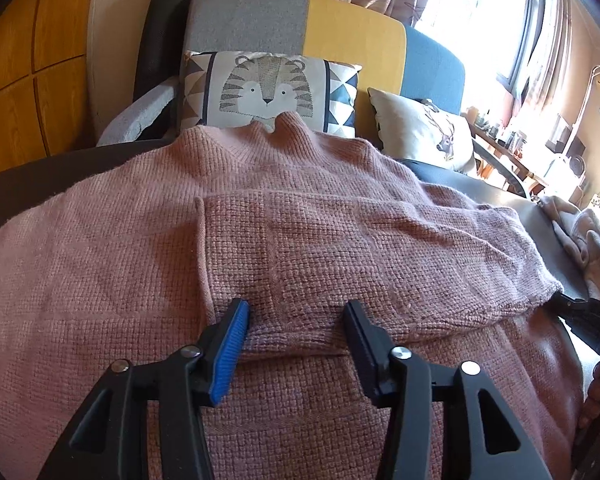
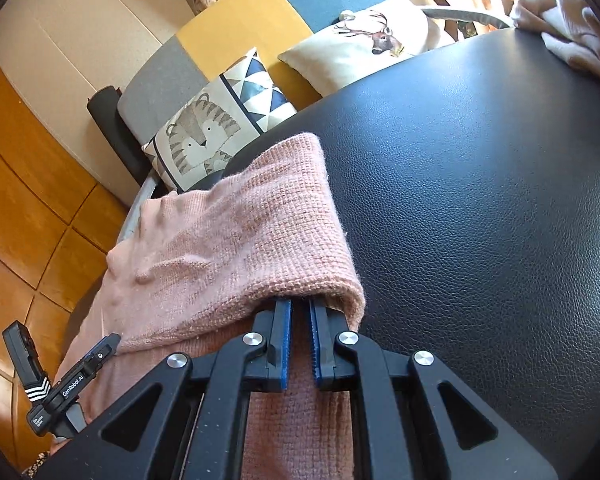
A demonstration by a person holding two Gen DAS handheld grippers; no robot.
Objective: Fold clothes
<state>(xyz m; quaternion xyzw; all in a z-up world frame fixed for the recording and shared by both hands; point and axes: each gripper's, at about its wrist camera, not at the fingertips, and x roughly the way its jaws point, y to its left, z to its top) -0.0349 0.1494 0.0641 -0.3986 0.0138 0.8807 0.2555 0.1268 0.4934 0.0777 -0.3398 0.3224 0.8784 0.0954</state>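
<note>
Pink waffle-knit sweater [image 1: 260, 216] lies on black leather-grain table [image 2: 480, 200]. Left gripper [image 1: 296, 312] spread astride folded sleeve; right gripper [image 2: 300, 312] pinching sweater's folded edge.

Patchwork sofa [image 1: 352, 28], tiger cushion [image 1: 268, 92], sunlit window [image 1: 496, 8], wood floor [image 2: 28, 216]

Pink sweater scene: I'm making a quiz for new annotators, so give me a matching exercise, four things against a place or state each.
Things:
1. pink sweater
2. tiger cushion
3. right gripper
4. cream cloth

Places or states:
A. bunched at the far edge of the black table
B. leaning against the sofa's grey back panel
C. spread over the table, one part folded over
D. jaws nearly shut, tips under a sweater fold

Pairs: 1-C, 2-B, 3-D, 4-A
</note>
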